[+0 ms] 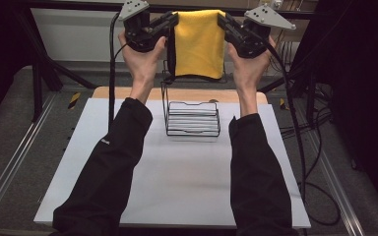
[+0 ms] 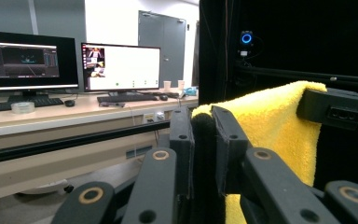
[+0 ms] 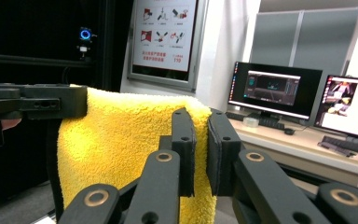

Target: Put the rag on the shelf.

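A yellow towel (image 1: 199, 43) hangs spread between both grippers, held high above the far end of the table. My left gripper (image 1: 173, 19) is shut on the towel's upper left corner, and my right gripper (image 1: 221, 20) is shut on its upper right corner. In the left gripper view the towel (image 2: 279, 126) is pinched between the two black jaws, with the other gripper (image 2: 340, 109) on its far corner. The right gripper view has the towel (image 3: 121, 140) clamped in its jaws too. A black wire rack (image 1: 193, 118) stands on the table below the towel.
The rack stands on a white board (image 1: 177, 177) that covers a wooden table (image 1: 128, 92). Black cables (image 1: 305, 162) trail down the right side. Desks with monitors (image 2: 121, 67) lie beyond the table, and a dark frame post stands at the left.
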Action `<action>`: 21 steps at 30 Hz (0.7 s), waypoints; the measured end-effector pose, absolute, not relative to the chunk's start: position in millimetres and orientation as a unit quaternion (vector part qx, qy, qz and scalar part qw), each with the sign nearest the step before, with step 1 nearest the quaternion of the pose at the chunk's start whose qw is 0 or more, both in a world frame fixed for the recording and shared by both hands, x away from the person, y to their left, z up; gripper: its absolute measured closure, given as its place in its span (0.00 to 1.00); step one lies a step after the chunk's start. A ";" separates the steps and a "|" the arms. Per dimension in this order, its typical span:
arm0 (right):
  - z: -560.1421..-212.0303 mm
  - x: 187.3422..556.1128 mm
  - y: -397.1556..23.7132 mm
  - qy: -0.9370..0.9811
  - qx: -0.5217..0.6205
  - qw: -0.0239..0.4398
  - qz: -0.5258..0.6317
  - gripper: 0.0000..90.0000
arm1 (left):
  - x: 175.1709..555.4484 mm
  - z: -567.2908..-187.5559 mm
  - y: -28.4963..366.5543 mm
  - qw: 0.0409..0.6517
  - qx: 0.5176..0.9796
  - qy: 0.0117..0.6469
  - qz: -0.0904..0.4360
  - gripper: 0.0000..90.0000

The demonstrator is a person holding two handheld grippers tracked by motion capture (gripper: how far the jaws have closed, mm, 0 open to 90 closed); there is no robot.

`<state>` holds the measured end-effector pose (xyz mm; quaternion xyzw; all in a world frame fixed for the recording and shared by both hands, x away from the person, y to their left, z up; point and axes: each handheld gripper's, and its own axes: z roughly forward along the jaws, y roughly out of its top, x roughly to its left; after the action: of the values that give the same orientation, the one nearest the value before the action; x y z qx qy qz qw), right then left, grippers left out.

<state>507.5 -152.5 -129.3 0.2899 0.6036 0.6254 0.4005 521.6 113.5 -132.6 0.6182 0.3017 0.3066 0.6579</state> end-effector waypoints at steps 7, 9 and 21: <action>-142.6 514.8 -151.8 0.612 0.295 0.389 0.622 0.93 | 524.5 -147.0 115.6 0.651 0.627 0.304 0.301 0.88; -146.8 515.5 -152.4 0.616 0.297 0.386 0.620 0.93 | 524.3 -152.7 115.9 0.649 0.630 0.302 0.301 0.88; -176.1 506.0 -159.2 0.638 0.306 0.359 0.609 0.92 | 515.5 -186.4 117.7 0.636 0.657 0.293 0.278 0.88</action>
<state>506.0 -159.2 -176.1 0.3059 0.6381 0.6088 0.3587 515.5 117.7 -186.4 0.6573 0.2926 0.2785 0.6363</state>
